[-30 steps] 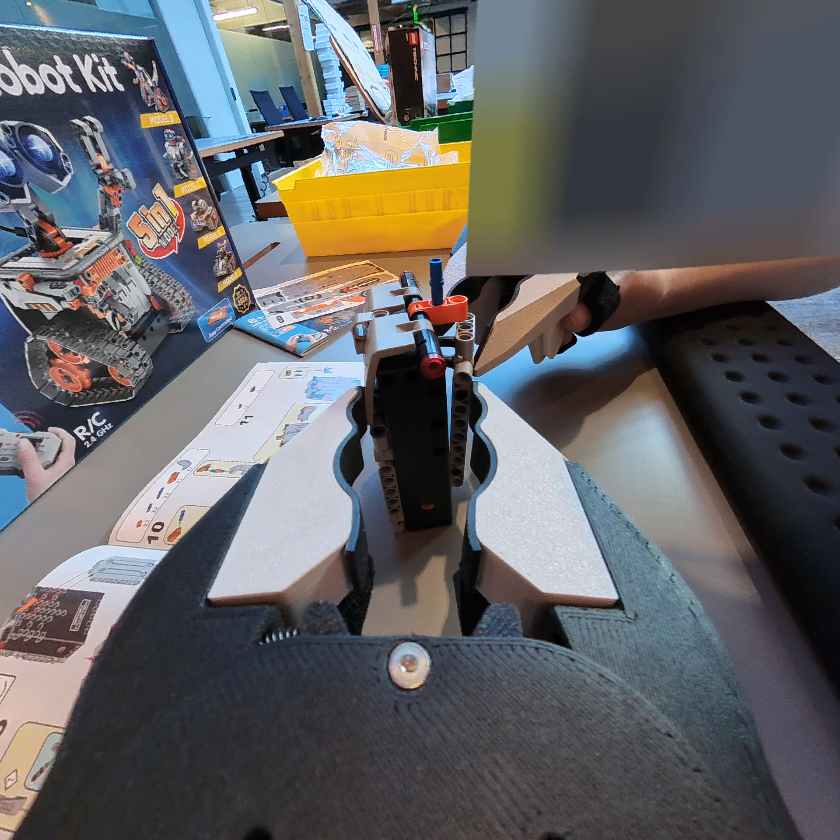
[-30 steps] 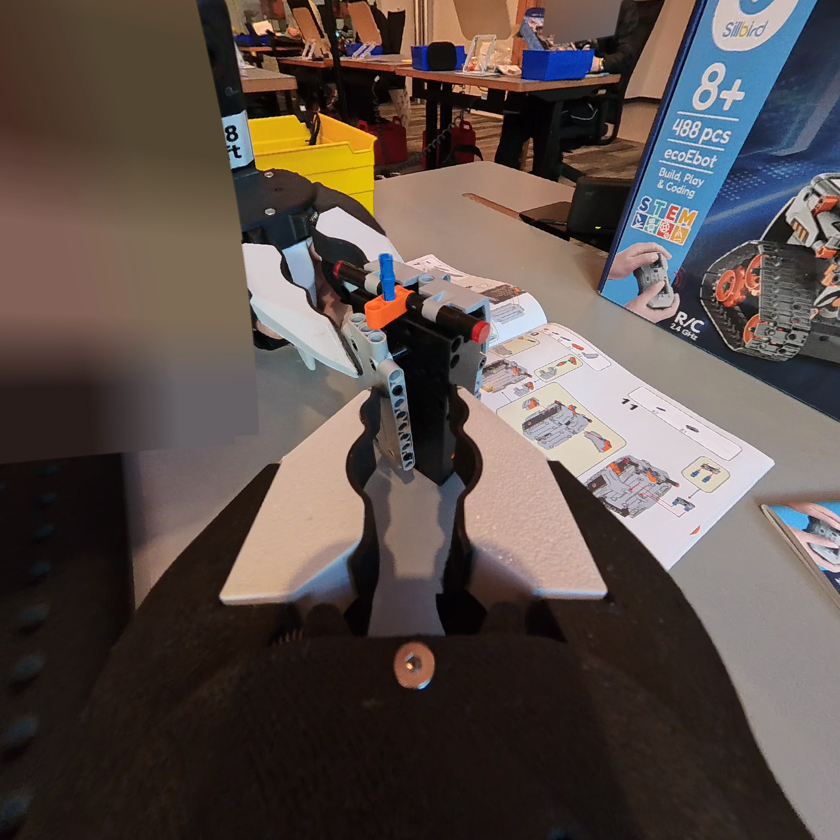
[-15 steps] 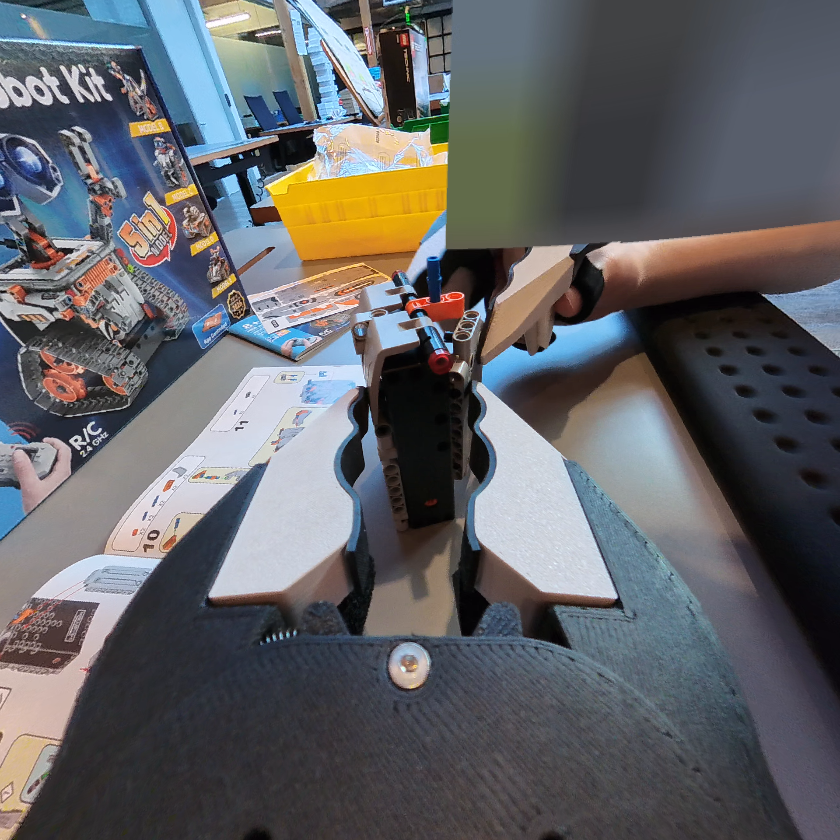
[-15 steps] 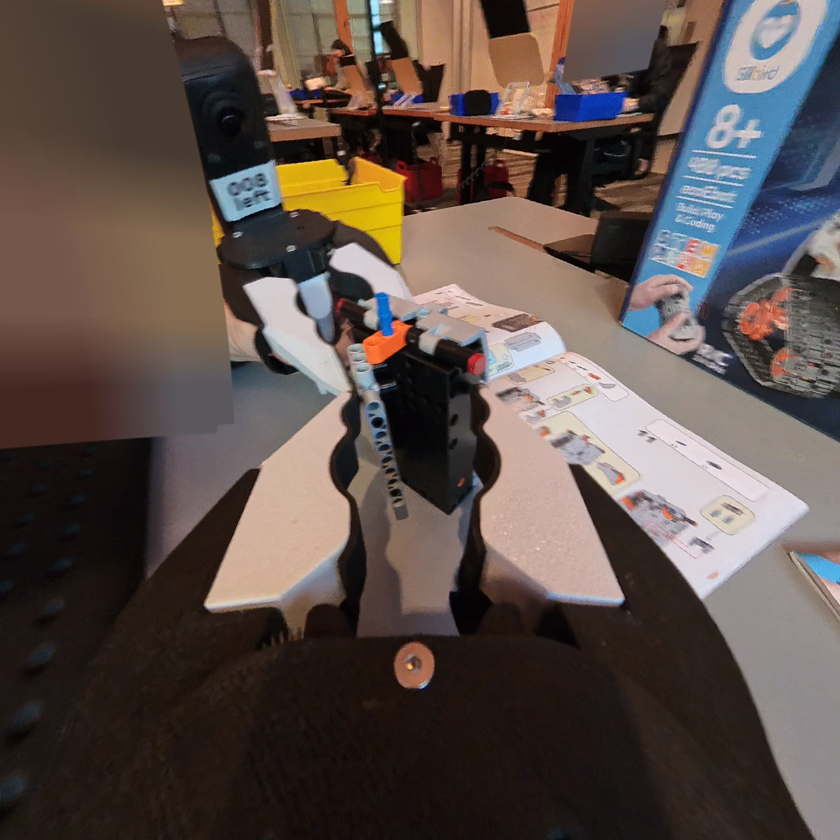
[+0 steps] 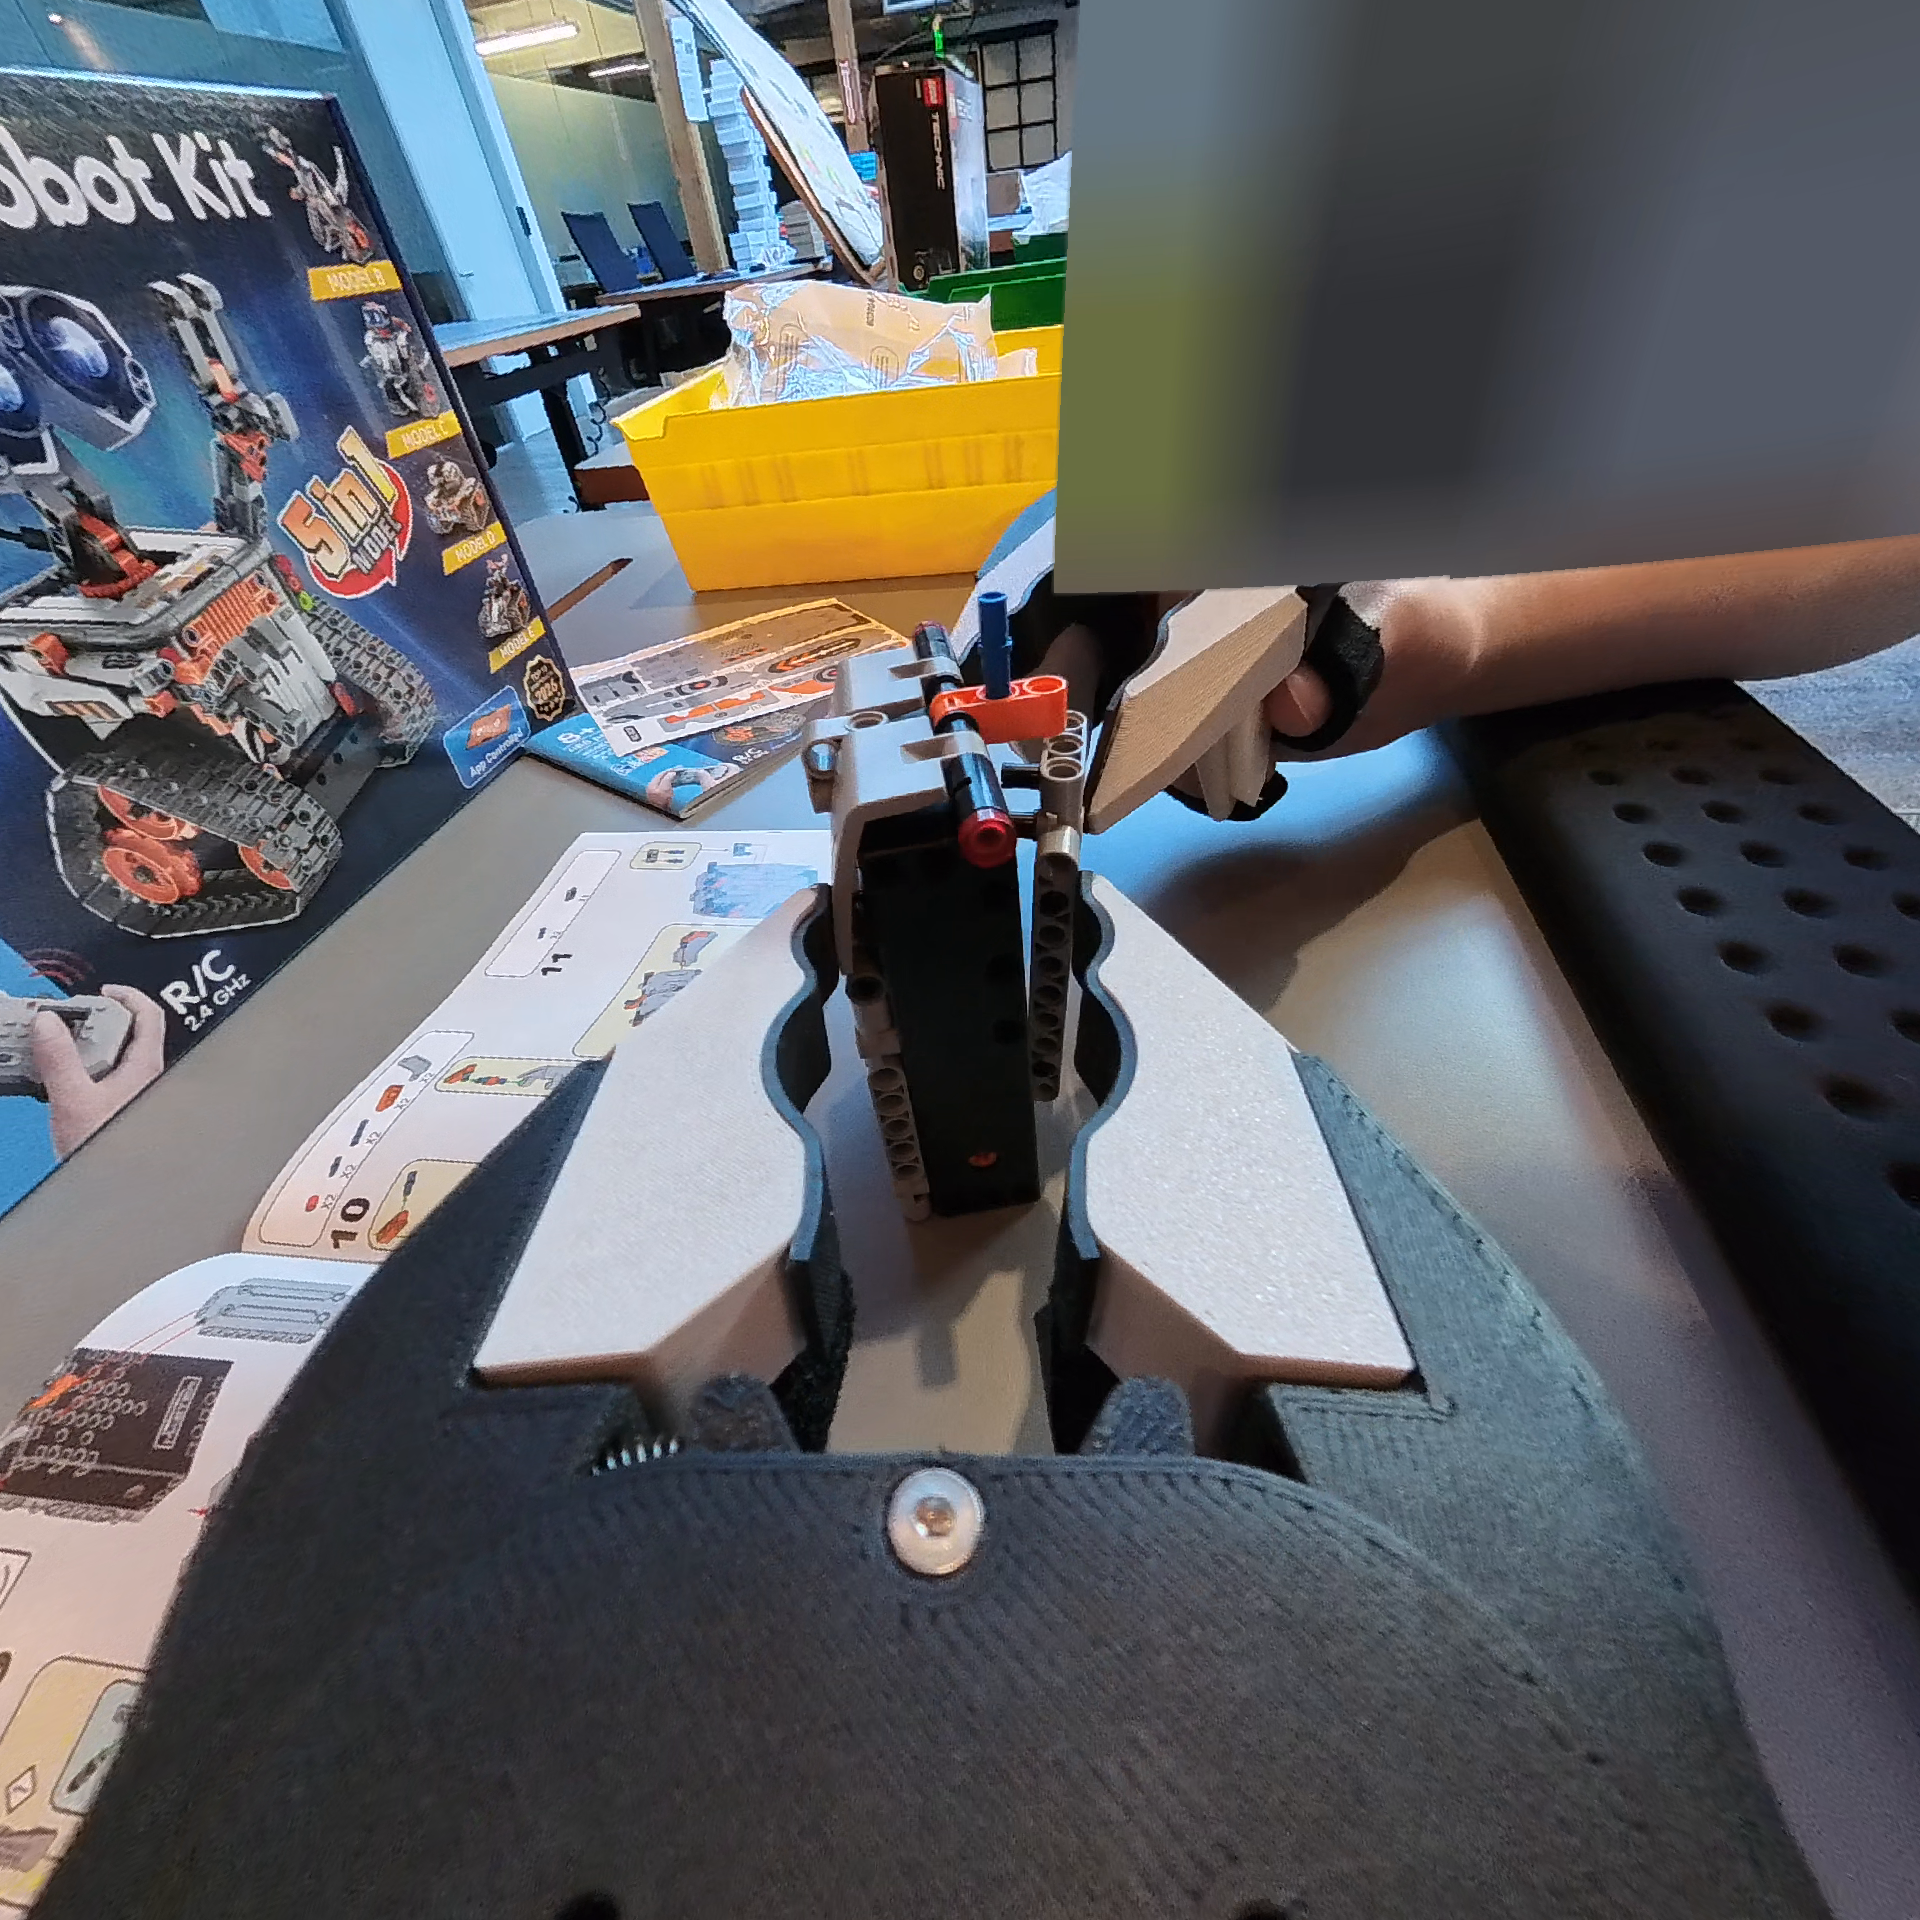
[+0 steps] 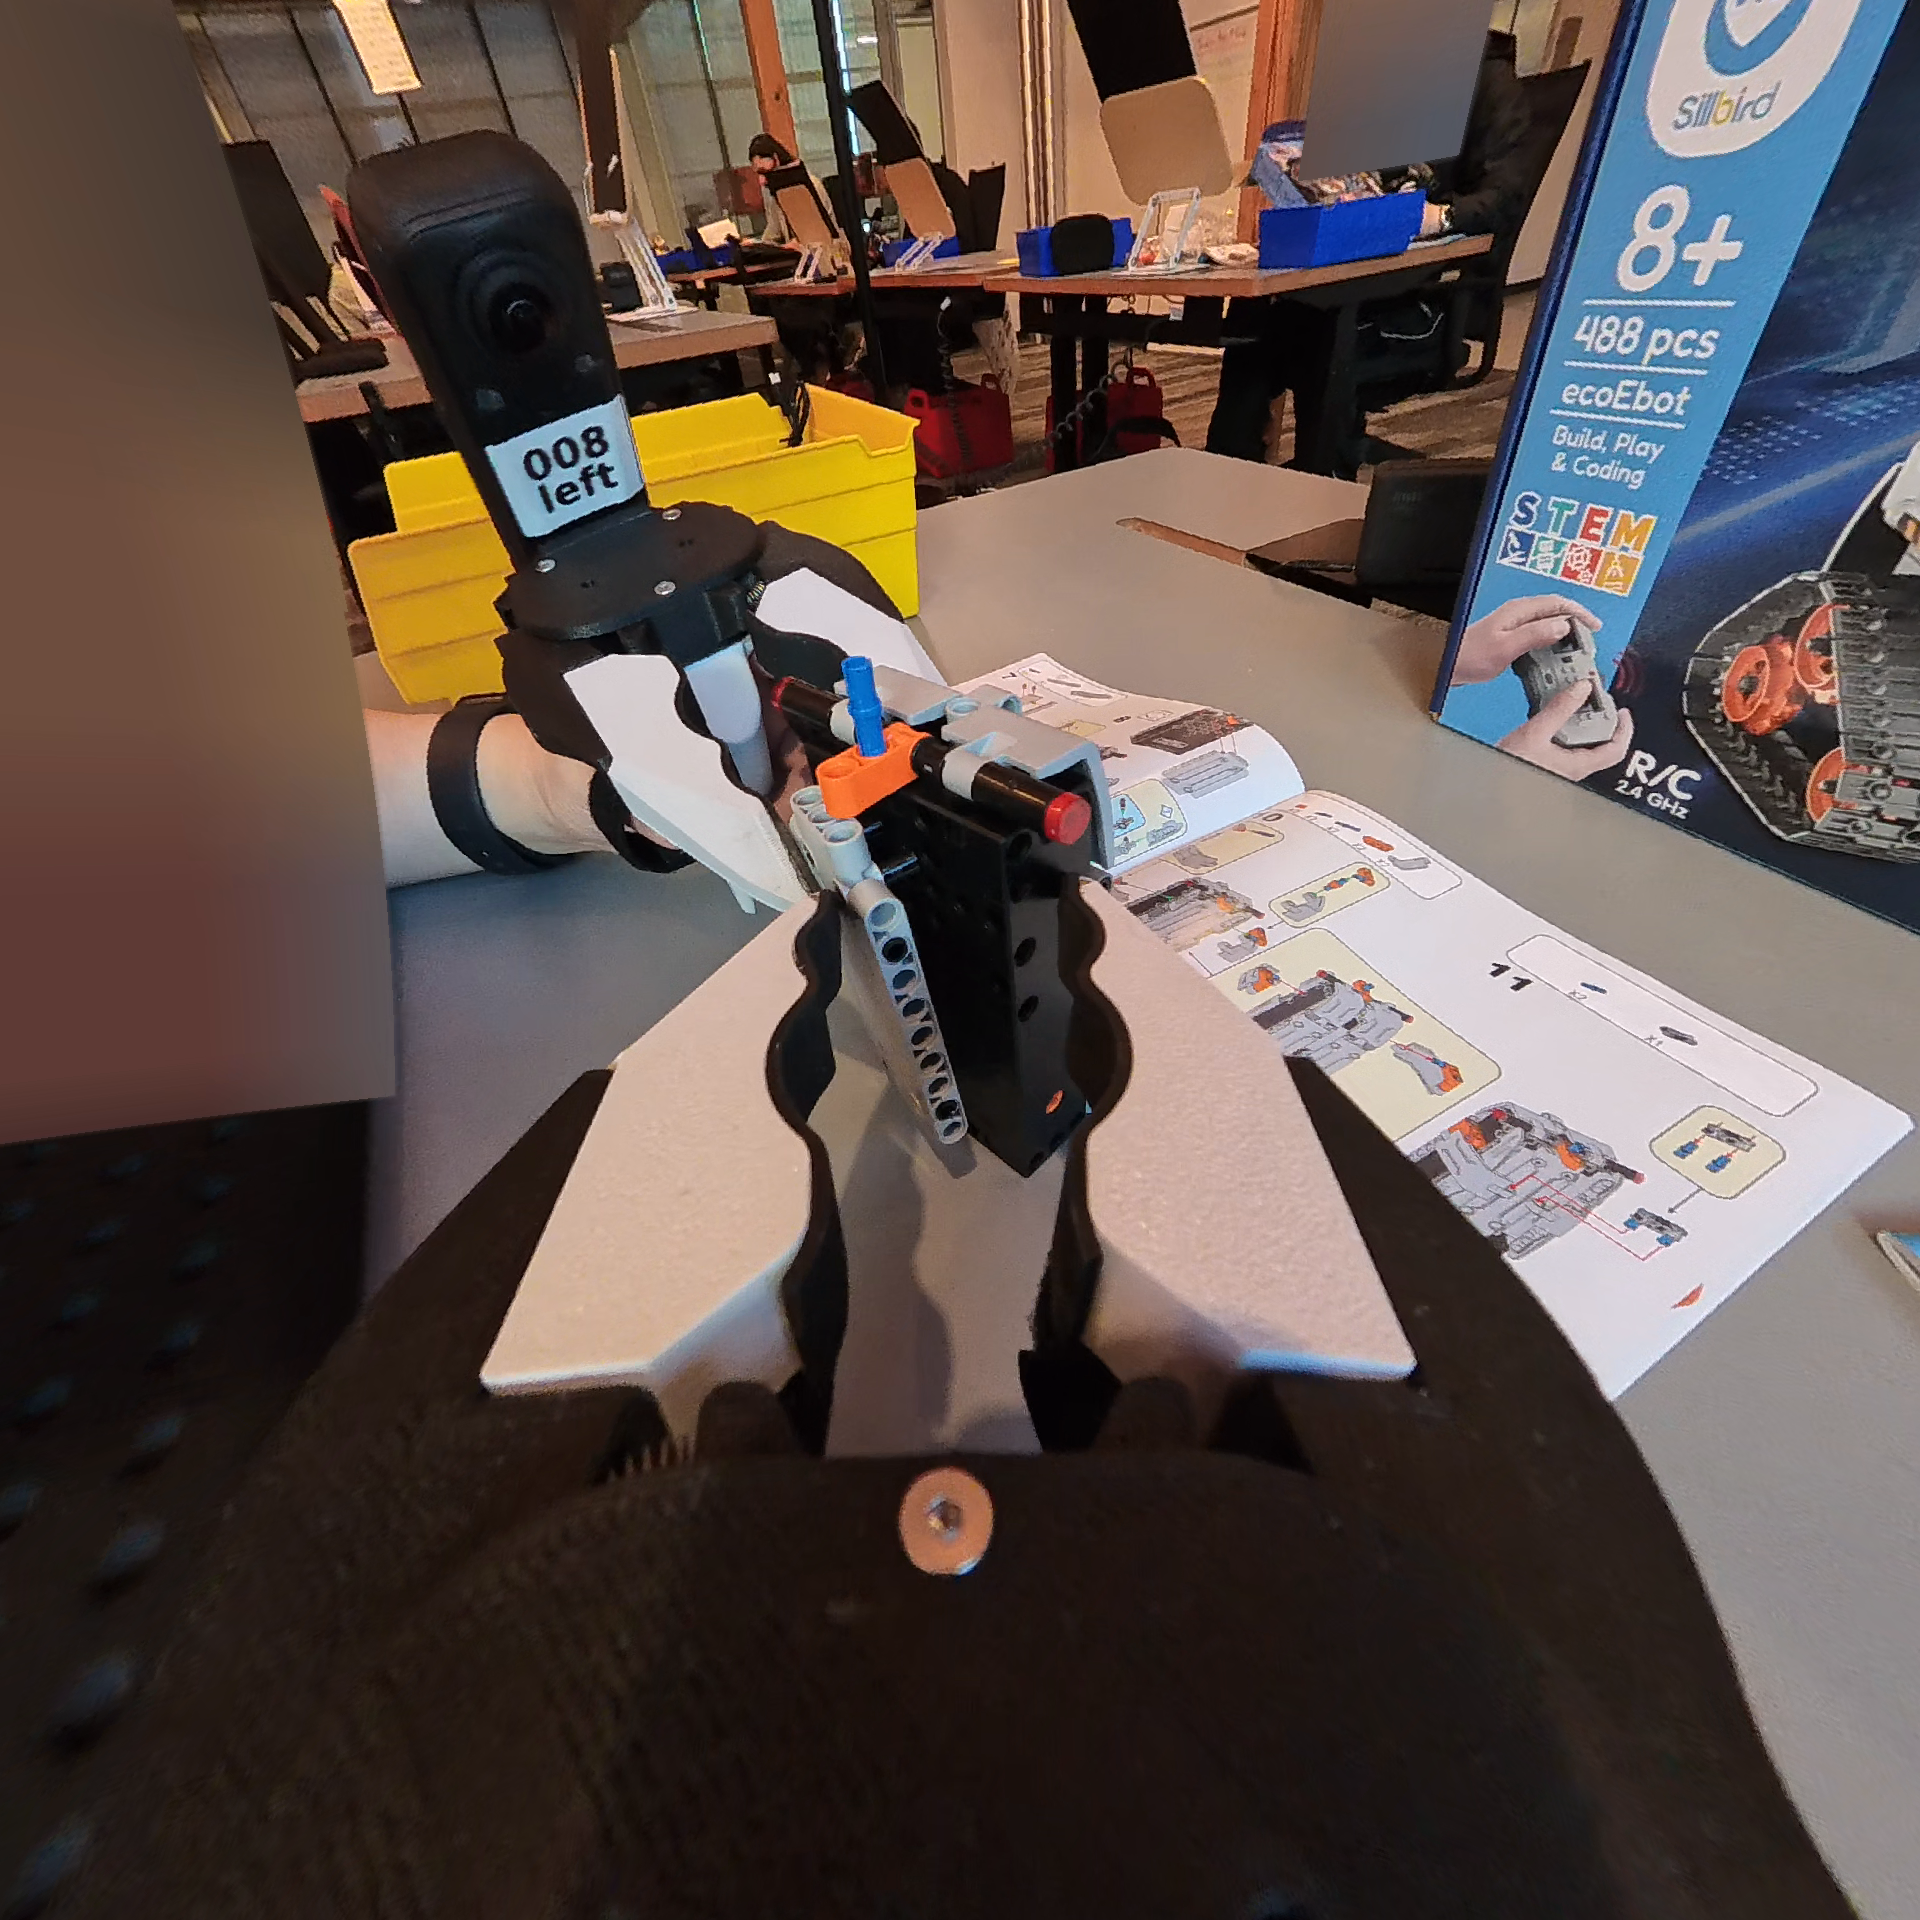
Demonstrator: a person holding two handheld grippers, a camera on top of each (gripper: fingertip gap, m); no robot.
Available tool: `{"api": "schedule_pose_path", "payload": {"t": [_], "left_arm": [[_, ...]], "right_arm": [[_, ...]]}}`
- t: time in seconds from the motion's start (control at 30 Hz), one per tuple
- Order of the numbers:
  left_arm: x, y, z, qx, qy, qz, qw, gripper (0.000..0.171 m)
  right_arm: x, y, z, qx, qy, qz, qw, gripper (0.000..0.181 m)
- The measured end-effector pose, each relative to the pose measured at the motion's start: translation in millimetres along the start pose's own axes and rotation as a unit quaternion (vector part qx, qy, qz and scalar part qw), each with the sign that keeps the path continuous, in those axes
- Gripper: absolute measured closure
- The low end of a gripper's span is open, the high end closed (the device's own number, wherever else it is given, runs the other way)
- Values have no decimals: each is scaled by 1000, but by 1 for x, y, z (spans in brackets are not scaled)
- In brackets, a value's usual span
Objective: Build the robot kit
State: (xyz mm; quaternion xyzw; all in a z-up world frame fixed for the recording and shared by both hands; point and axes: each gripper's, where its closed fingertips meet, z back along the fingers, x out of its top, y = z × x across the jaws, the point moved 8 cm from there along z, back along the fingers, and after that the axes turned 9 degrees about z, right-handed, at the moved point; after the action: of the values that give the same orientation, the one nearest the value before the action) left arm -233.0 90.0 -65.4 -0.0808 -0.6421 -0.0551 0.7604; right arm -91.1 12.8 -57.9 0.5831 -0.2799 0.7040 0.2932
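Observation:
A small brick assembly (image 5: pixel 956 1018) stands upright above the grey table: a black block with grey hole beams, a black axle with a red end, an orange connector (image 5: pixel 1003 707) and a blue pin on top. My left gripper (image 5: pixel 956 914) is shut on its lower sides. My right gripper (image 6: pixel 951 914) is shut on the same assembly (image 6: pixel 987 987), which leans a little there. Each gripper shows in the other's view, just behind the assembly's top: the right one (image 5: pixel 1184 717) and the left one (image 6: pixel 727 748).
An open instruction booklet (image 5: pixel 582 966) lies on the table beside the assembly, also in the right wrist view (image 6: pixel 1455 1039). A large blue kit box (image 5: pixel 208 571) stands behind it. A yellow bin (image 5: pixel 842 478) sits farther back. A black perforated mat (image 5: pixel 1714 935) lies along the table edge. My two grippers' fingertips are within a few centimetres of each other.
The two grippers have drawn closer around the assembly. In the right wrist view the left gripper looms larger and the assembly leans more.

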Motion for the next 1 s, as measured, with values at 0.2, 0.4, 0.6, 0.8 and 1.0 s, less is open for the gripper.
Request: {"api": "schedule_pose_path", "payload": {"t": [0.2,0.4,0.6,0.8,1.0], "left_arm": [[0,-1,1,-9,-4,-2,1000,128],[2,-2,2,-16,-18,-9,1000,126],[2,-2,2,-18,-17,-8,1000,126],[0,-3,0,-12,-2,-15,1000,126],[0,-1,0,-17,3,0,1000,126]], "right_arm": [[-2,2,1,2,-11,-21,1000,141],[-2,0,0,16,-16,-48,999,144],[-1,2,0,1,-9,-19,1000,145],[0,6,1,-21,4,17,1000,145],[0,7,0,-32,6,35,999,146]]}}
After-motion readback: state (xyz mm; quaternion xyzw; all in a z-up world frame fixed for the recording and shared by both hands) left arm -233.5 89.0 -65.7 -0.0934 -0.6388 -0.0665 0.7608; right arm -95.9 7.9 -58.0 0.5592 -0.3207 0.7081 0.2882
